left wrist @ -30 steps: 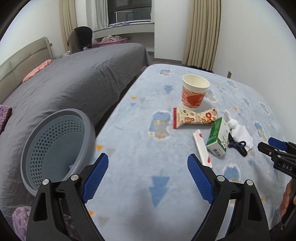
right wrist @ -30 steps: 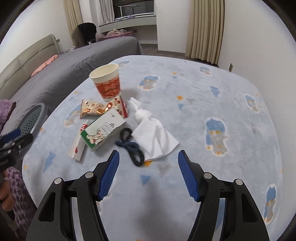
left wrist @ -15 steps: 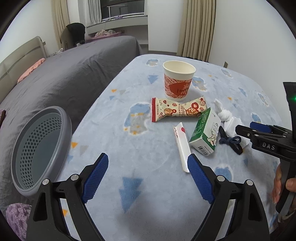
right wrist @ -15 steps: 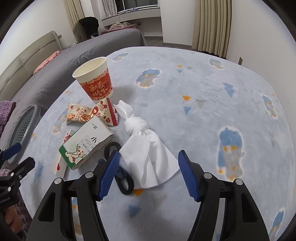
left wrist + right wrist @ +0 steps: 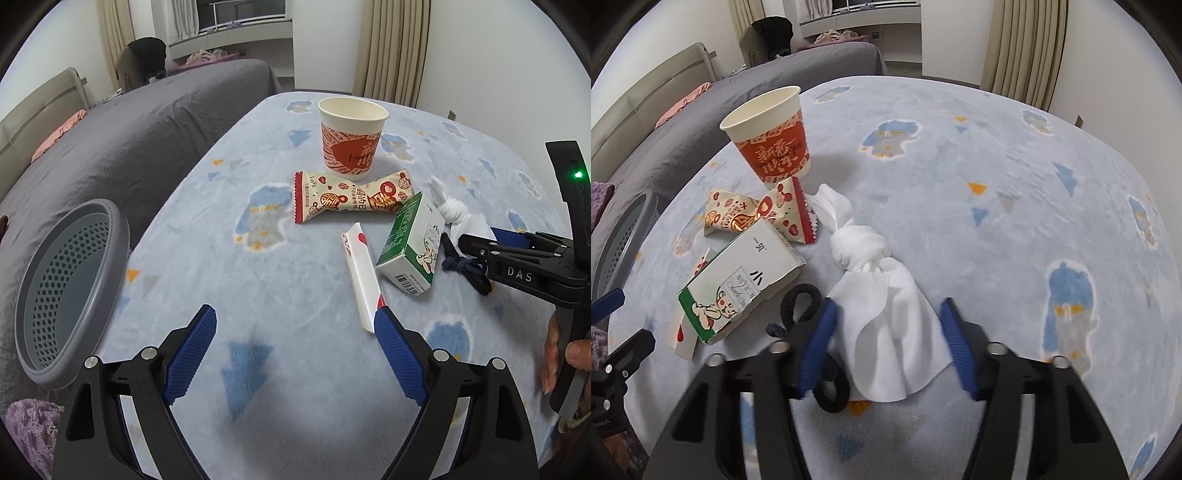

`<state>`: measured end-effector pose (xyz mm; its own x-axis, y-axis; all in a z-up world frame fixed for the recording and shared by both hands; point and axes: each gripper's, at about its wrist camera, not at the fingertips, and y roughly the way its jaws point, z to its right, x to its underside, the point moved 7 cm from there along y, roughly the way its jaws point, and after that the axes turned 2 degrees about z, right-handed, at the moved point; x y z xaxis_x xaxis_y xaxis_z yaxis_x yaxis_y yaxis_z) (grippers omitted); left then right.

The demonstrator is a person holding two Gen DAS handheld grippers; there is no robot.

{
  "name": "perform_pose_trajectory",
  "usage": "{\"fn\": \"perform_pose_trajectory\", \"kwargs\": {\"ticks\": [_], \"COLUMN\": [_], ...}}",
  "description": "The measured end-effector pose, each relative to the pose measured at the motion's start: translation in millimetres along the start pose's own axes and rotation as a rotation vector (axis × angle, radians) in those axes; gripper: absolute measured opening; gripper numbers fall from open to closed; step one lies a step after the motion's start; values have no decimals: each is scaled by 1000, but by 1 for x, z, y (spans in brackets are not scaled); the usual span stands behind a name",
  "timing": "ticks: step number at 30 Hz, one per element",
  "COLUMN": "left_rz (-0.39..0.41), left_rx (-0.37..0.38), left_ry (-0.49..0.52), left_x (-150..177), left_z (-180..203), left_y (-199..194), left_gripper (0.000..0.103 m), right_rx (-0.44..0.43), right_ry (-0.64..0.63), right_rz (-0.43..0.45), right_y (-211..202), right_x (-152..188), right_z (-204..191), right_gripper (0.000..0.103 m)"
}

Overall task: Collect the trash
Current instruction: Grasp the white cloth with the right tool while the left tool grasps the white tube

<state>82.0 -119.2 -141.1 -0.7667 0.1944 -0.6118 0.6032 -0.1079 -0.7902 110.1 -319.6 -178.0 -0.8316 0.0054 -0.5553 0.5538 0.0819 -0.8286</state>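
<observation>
Trash lies in a loose cluster on the blue patterned blanket [image 5: 1015,155]: a red paper cup [image 5: 768,136] standing upright at the far side, a snack wrapper [image 5: 757,216] just in front of it, a green-and-white carton [image 5: 738,280] on its side, a flat white sachet [image 5: 364,273] to its left, and a knotted white tissue [image 5: 882,306] nearest the right gripper [image 5: 888,347]. That gripper's blue fingers are spread apart and straddle the flared skirt of the tissue, not yet pinching it. The left gripper [image 5: 295,354] hovers with its fingers wide apart and empty over bare blanket, near the sachet's near end, and the grey perforated basket [image 5: 55,280] sits at the blanket's left edge.

Judging from this, the risk is a bad catch: the left finger lies over a black hair tie [image 5: 816,354] (probably not rubbish), so closing here could snag it along with the tissue. A grip on the thin skirt alone could also slip or tear, and the soft blanket may bunch up between the fingers
</observation>
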Motion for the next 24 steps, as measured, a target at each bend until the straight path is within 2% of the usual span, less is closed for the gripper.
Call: {"fn": "perform_pose_trajectory", "kwargs": {"ticks": [3, 5, 14, 24], "left_rz": [0, -4, 1, -27], "left_rx": [1, 3, 14, 19], "left_ry": [4, 7, 21, 16], "left_x": [1, 2, 0, -1], "left_z": [2, 3, 17, 36], "left_y": [-1, -2, -5, 21], "left_gripper": [86, 86, 86, 86], "right_rx": [-25, -42, -69, -103], "right_ry": [8, 26, 124, 157], "right_rz": [3, 9, 90, 111], "right_y": [-5, -9, -49, -67], "right_x": [-1, -2, -6, 0], "right_z": [-2, -1, 19, 27], "right_gripper": [16, 12, 10, 10]}}
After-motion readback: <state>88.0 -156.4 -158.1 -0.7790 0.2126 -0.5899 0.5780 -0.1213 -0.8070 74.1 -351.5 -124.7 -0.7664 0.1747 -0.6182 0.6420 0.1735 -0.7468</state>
